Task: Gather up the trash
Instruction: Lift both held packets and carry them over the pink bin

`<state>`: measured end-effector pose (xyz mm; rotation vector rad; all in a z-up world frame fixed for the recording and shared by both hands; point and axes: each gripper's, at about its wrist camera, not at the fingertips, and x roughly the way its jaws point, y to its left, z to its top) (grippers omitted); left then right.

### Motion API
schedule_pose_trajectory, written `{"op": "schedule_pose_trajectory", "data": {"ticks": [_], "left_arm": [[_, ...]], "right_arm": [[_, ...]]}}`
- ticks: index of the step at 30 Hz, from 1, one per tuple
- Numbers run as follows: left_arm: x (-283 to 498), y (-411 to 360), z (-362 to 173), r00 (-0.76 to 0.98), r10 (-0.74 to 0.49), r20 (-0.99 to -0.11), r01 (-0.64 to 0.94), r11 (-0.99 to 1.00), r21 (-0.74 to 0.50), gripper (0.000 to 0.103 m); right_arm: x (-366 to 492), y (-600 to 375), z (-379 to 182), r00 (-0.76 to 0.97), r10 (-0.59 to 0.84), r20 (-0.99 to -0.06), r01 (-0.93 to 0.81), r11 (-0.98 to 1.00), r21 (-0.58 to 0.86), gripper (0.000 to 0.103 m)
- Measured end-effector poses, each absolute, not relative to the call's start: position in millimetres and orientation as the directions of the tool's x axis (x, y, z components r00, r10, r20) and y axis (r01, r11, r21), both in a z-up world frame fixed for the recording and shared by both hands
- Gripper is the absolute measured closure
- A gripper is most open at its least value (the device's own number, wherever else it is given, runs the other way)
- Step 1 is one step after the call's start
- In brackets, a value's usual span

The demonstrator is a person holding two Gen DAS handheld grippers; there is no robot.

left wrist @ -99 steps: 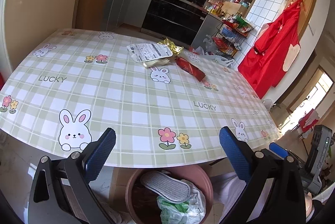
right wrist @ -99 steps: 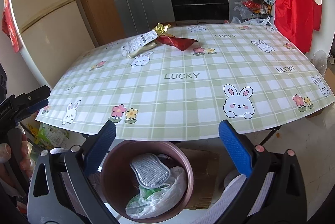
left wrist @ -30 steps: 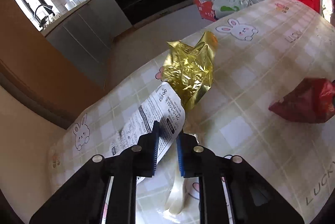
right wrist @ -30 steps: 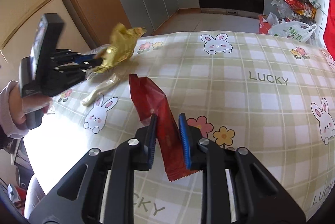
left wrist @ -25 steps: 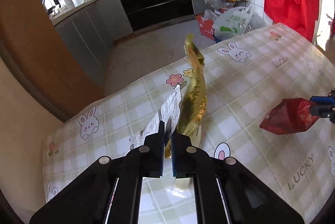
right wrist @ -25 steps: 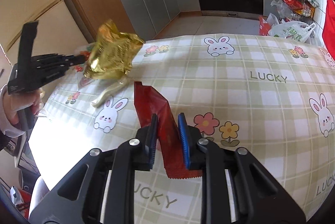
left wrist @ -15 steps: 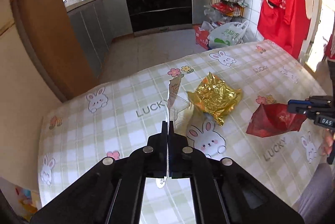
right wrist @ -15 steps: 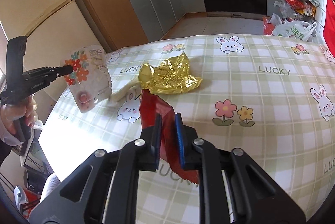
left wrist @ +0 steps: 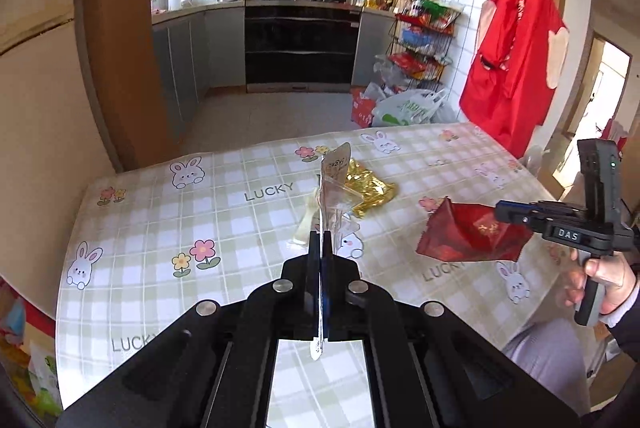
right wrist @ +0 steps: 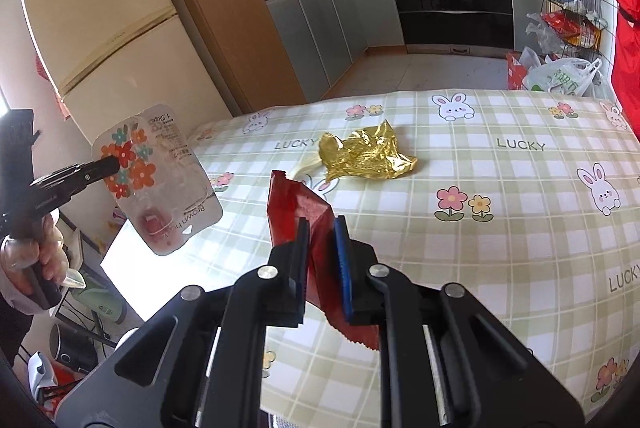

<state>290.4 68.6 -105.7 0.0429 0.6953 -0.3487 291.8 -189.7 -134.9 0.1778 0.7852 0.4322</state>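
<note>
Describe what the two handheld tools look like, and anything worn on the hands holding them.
Both are black, angular plastic linkages with round silver pivot pins. The right tool has narrow fingers faced with ribbed blue pads; seen from the left wrist camera its body carries a white "DAS" label, an upright black module with a small green light, and a grey pistol handle. The left tool matches it. A dark sleeve with a pale cuff covers the right wrist.

The worktop point(right wrist: 520, 228) wears a green checked cloth printed with rabbits, flowers and "LUCKY". A crumpled gold wrapper point(right wrist: 366, 152) lies toward twelve o'clock, a pale strip point(left wrist: 306, 224) touching its nine o'clock side.
</note>
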Motion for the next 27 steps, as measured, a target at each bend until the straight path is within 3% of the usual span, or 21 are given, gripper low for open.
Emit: {"op": "schedule_pose_trajectory", "data": {"ticks": [15,27], "left_arm": [[175.5,75.8,-75.3,0.766,-0.34,-0.545,0.343,0.934,-0.101,0.102],[90.1,86.0,-68.4,0.788,-0.358,-0.5,0.365,0.927,-0.088,0.102]], "right_arm": [[182.7,-158.9,-95.3,0.652,0.474,-0.592,-0.396,0.878,0.268,0.087],[92.0,-134.1,-112.2,0.626,0.471,-0.621,-0.406,0.877,0.255,0.087]]}}
